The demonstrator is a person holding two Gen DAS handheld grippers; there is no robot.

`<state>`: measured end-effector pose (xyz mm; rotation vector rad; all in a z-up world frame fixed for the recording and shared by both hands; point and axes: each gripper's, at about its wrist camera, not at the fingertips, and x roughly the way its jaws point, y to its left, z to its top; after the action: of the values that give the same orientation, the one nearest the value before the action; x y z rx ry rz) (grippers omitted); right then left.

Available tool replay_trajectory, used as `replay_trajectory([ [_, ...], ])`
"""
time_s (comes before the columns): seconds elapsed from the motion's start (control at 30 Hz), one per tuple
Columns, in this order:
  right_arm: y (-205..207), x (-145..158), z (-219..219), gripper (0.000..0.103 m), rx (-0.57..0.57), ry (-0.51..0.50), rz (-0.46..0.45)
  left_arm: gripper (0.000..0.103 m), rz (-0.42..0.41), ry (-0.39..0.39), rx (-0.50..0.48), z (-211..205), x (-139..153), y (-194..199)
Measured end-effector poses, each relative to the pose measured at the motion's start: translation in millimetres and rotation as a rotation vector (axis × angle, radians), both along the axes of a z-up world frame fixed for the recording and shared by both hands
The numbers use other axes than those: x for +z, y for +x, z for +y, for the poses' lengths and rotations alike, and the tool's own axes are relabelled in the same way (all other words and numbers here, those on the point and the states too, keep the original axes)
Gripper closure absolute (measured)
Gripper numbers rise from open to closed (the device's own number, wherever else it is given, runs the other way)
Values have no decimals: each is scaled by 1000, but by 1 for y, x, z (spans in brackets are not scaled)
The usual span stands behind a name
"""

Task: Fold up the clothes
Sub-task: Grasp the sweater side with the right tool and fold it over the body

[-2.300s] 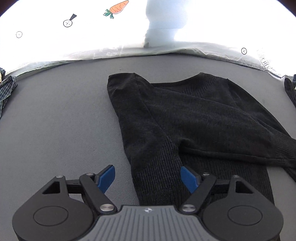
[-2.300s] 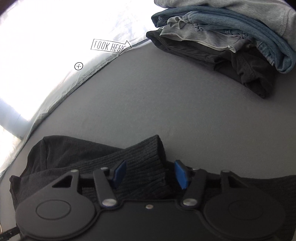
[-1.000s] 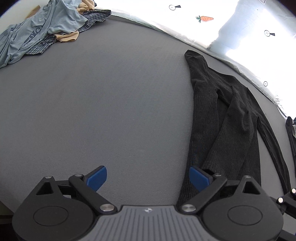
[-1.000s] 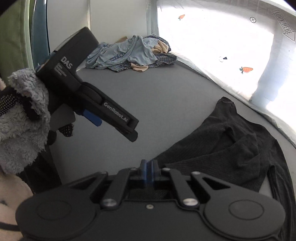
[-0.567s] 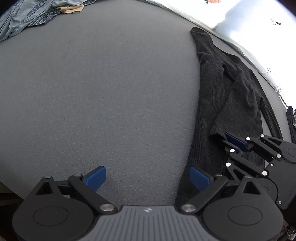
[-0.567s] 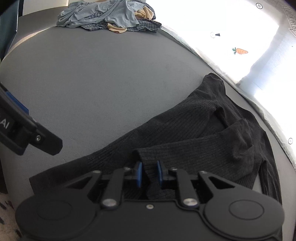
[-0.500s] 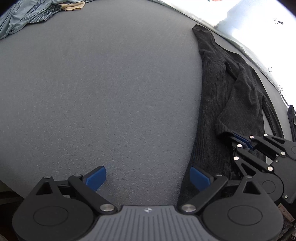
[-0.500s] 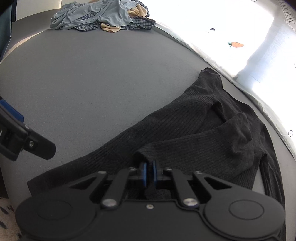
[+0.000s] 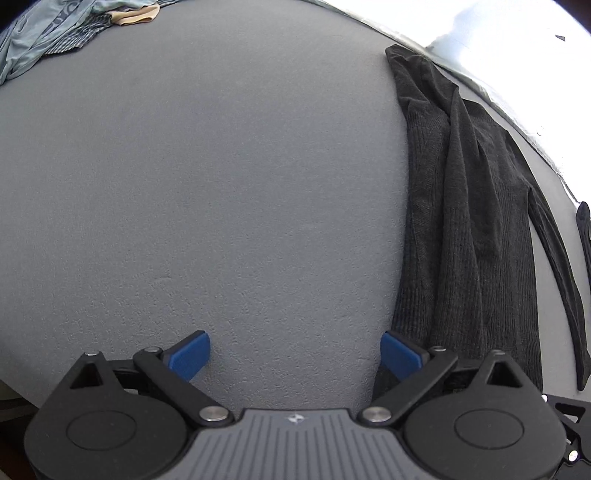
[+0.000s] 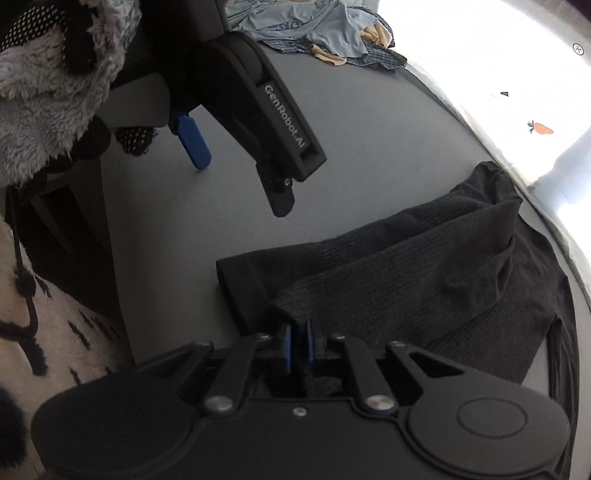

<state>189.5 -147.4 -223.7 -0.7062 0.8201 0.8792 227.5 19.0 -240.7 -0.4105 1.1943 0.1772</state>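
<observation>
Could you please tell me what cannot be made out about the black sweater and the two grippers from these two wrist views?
- Black sweater: in the right wrist view, its cuff end lies hidden between the right gripper pads and body.
- Sweater hem: in the left wrist view, the left gripper linkage covers it.
- Left gripper fingertips: in the right wrist view, largely hidden by its own housing.
- Pile of clothes: too small and crumpled to count.
</observation>
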Motion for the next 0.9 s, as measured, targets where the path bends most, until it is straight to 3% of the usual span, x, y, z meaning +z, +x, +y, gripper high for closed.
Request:
replay_trajectory([
  [0.03,4,5,-3,89,-23,28,18,5,-6,17,-18,-4,2,2],
  [0.1,15,16,-12,72,-82,102,65,5,-22,49,-55,-13,8,6],
  [0.17,31,27,-26,65,-156,175,103,5,-38,83,-89,-23,13,10],
  [0.37,88,38,-80,61,-461,315,160,5,-98,126,-156,-39,29,30],
  [0.43,110,37,-101,62,-575,379,189,5,-139,124,-168,-40,38,43],
  [0.47,121,35,-108,74,-622,401,196,6,-158,125,-177,-40,42,51],
  [0.5,131,33,-113,103,-651,411,198,8,-176,128,-186,-41,47,62],
  [0.73,203,12,-131,101,-811,474,231,48,-279,150,-274,-52,72,153],
  [0.9,251,-10,-127,93,-896,518,296,49,-322,81,-418,-68,72,230],
])
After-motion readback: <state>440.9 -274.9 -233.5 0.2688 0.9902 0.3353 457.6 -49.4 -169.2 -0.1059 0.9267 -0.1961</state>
